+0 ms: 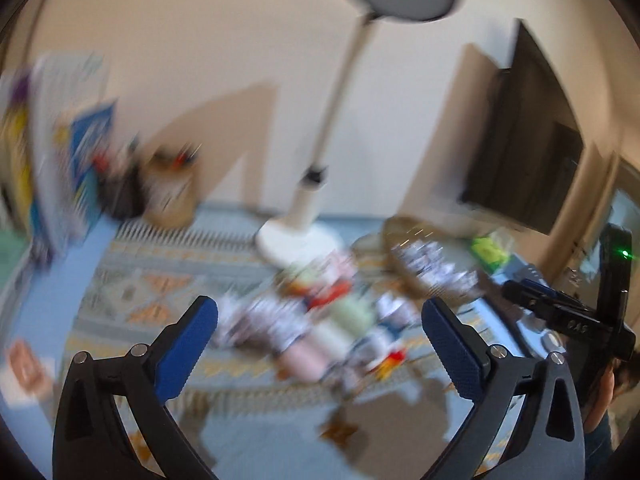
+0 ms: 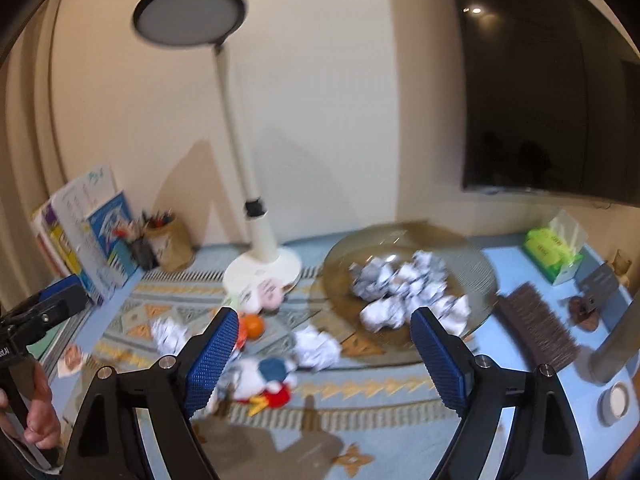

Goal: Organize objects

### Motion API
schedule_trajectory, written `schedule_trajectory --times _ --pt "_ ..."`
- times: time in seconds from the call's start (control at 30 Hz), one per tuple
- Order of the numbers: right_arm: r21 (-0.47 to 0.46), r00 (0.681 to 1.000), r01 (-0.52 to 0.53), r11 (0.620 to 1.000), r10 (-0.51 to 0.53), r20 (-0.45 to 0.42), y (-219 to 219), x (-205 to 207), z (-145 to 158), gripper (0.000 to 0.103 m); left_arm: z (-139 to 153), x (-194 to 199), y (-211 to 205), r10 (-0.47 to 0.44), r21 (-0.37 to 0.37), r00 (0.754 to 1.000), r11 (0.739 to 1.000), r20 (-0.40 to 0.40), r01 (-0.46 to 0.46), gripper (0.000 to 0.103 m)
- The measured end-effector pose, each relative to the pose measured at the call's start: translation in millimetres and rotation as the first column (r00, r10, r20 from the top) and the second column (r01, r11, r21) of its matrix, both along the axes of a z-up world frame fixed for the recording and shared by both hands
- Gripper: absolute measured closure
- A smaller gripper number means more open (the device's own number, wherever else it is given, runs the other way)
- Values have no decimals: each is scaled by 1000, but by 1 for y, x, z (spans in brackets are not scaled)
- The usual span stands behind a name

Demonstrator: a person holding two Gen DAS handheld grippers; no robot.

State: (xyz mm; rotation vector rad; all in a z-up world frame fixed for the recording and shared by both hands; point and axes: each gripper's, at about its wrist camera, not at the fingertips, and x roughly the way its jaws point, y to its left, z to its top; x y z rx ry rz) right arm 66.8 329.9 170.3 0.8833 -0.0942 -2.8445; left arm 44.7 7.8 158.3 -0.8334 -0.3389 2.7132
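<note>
A glass bowl (image 2: 472,268) on the patterned mat holds several crumpled paper balls (image 2: 404,284). Two more paper balls lie loose on the mat, one (image 2: 318,346) by the bowl and one (image 2: 170,332) further left. A Donald Duck plush (image 2: 266,380), a pink-faced plush (image 2: 266,294) and an orange ball (image 2: 254,326) lie between them. My right gripper (image 2: 320,348) is open and empty above the mat. My left gripper (image 1: 320,340) is open and empty; its view is blurred, with the toys (image 1: 320,320) and bowl (image 1: 404,264) ahead. The left gripper also shows at the right wrist view's left edge (image 2: 44,312).
A white desk lamp (image 2: 262,264) stands behind the mat. Books (image 2: 92,236) and pen holders (image 2: 164,240) stand at the back left. A green tissue box (image 2: 554,250), a brown brush (image 2: 536,328), a small round tin (image 2: 614,400) and a dark screen (image 2: 552,80) are at the right.
</note>
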Motion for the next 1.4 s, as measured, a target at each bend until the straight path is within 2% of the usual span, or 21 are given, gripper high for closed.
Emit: schedule_trajectory --times 0.1,0.17,0.27,0.37,0.47,0.7,0.83,0.9,0.97,1.03,1.1,1.2,1.3,1.4 --pt "-16 999 -14 1000 15 38 -13 -4 -36 14 -54 -12 -17 29 -4 995 1000 95 -28 1" --pt "-28 997 -32 999 34 76 -23 -10 -67 13 -79 -19 -21 33 -14 991 999 129 -32 1" --pt "-36 989 -53 998 57 133 -34 -19 -108 13 -95 -23 -19 36 -24 992 999 123 -33 1" --pt "2 988 -62 998 61 141 -44 -22 -128 13 -102 -29 -17 59 -37 987 998 148 -55 1" --pt "48 989 -46 998 39 140 -50 -22 -141 13 -100 -26 -19 49 -24 991 999 123 -46 1" --pt "128 996 -23 992 11 89 -59 -15 -139 9 -103 -28 -25 49 11 988 999 149 -51 1" --pt "184 999 -21 983 11 53 -70 -11 -135 9 -100 -37 -30 35 11 978 999 208 -38 1" --pt "161 996 -62 985 50 74 -78 -11 -128 9 -86 -41 -38 40 -22 979 999 200 -36 1" --pt "117 985 -149 982 137 109 -96 -17 -113 9 -68 -53 -48 54 -74 979 996 194 -41 1" --pt "131 977 -199 971 186 108 -116 -23 -97 9 -53 -70 -64 76 -82 980 995 182 -61 1" --pt "165 962 -263 951 245 119 -144 -34 -82 9 -52 -93 -78 42 -17 975 999 219 -39 1" --pt "224 941 -327 918 295 164 -188 -55 -79 9 -70 -122 -83 5 92 955 995 297 -34 3" --pt "278 925 -363 889 310 218 -221 -78 -93 9 -93 -138 -78 -20 137 947 990 321 -25 7" --pt "292 914 -381 877 309 263 -234 -96 -111 9 -109 -144 -76 -80 221 941 975 328 6 10"
